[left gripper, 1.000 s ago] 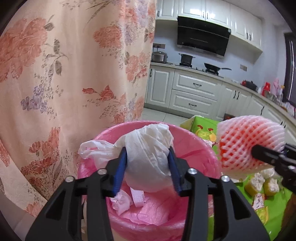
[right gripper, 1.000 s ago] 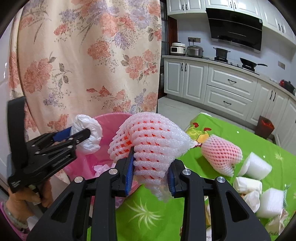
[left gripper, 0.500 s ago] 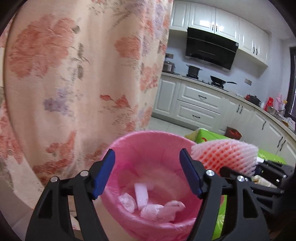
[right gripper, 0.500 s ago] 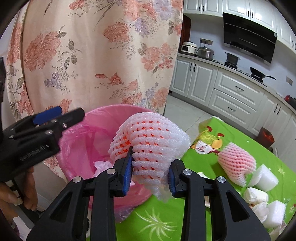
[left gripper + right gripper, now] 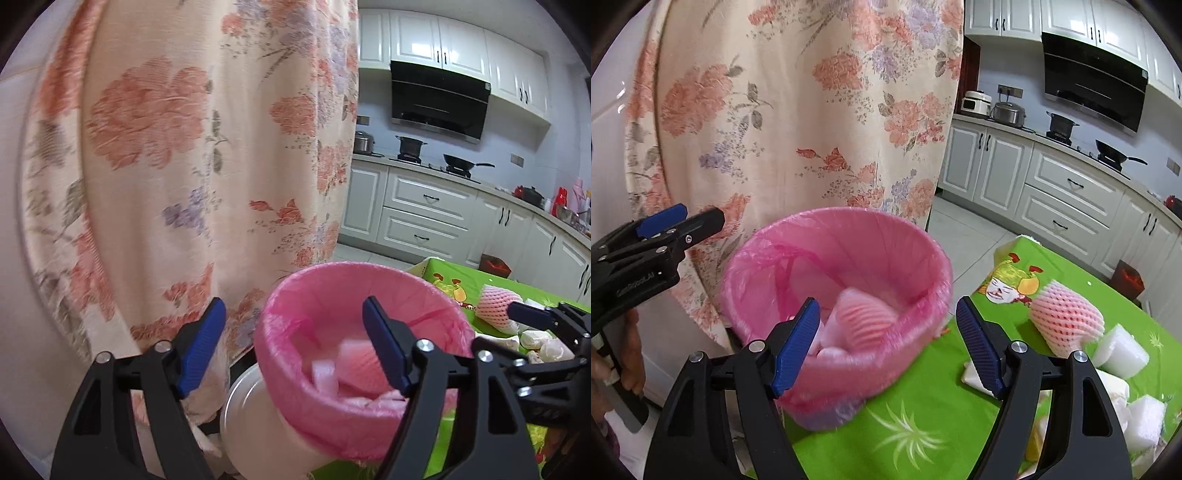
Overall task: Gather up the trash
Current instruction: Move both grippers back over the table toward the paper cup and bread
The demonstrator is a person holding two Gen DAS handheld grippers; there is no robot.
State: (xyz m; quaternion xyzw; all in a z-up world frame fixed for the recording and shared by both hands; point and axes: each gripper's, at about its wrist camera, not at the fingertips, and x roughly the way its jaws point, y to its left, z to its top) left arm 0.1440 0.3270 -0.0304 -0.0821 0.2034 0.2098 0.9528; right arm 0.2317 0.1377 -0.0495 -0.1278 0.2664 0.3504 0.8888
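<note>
Right gripper (image 5: 888,345): fingers (image 5: 796,345) opening wide, nothing between them, poised above the near rim of the pink bin (image 5: 923,243). Foam net (image 5: 866,321) lying inside the bin among white scraps. Left gripper (image 5: 295,345): fingers (image 5: 201,341) also opening, empty, touching nothing, by the bin's left side. 1 more net (image 5: 1067,317) and white foam pieces (image 5: 1121,352) resting on the green counter (image 5: 923,406), right of the bin.
</note>
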